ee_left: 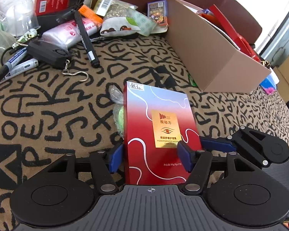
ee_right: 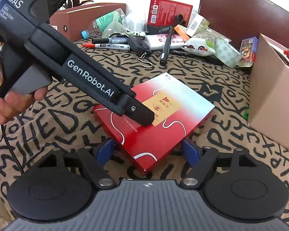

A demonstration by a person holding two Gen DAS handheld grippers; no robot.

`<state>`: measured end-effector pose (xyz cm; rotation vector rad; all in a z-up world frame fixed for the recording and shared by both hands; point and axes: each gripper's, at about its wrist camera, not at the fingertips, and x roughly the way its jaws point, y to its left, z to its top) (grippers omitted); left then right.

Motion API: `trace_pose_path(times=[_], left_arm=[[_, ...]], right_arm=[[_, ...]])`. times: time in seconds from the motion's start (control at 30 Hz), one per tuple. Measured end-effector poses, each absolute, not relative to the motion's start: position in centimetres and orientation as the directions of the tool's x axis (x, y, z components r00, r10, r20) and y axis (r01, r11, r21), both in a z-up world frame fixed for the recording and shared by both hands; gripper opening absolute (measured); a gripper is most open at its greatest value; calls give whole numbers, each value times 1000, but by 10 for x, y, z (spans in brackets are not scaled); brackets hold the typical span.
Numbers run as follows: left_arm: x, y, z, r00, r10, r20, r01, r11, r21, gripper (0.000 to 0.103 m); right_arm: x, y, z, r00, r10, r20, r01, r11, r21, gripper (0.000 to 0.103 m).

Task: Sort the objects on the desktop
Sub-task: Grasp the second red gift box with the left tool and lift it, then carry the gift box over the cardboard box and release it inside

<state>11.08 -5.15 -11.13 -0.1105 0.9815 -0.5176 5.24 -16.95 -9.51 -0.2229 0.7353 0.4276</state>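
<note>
**Two wrist cameras, one box**

Both fisheye views look steeply down from close above the letter-patterned tablecloth (ee_left: pixel 48 100). Each shows the flat red cardboard box with gold label (ee_left: pixel 160 134) (ee_right: pixel 160 123), the left from its short end, the right from a corner.

Red box (ee_left: pixel 160 134): fades to pale blue at far end, white wavy lines, gold label. Tablecloth (ee_left: pixel 57 105): tan, black scrawled letters. Cardboard box (ee_left: pixel 212 57): plain brown. Left gripper (ee_left: pixel 150 156), right gripper (ee_right: pixel 148 151): black, blue pads. Pen (ee_left: pixel 85 38): black. Pouch (ee_left: pixel 71 33): pink-and-white.
</note>
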Motion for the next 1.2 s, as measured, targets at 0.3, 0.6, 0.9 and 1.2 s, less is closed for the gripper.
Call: trace_pose_path(times=[0.3,0.6,0.9,1.2], left_arm=[[96,-53,-101,487,-435,-757,363,890,-277,60],[74,-74,-30,608,-484,-629,423,868,-259,60],[114,-161,32,636,-575,-515,530,810,-251,60],[164,-252,44,619,-609,-496,577,781,-239,61]], right_arm=[[42,-169,-87,672,296,-679,-416,909,-16,77],[13,-192,-28,805,268,-529,-367,926,-88,77],[34,-263,28,906,130,-403,-212,963,-165,77],[83,-342,38,911,55,-409,-133,977,-164,77]])
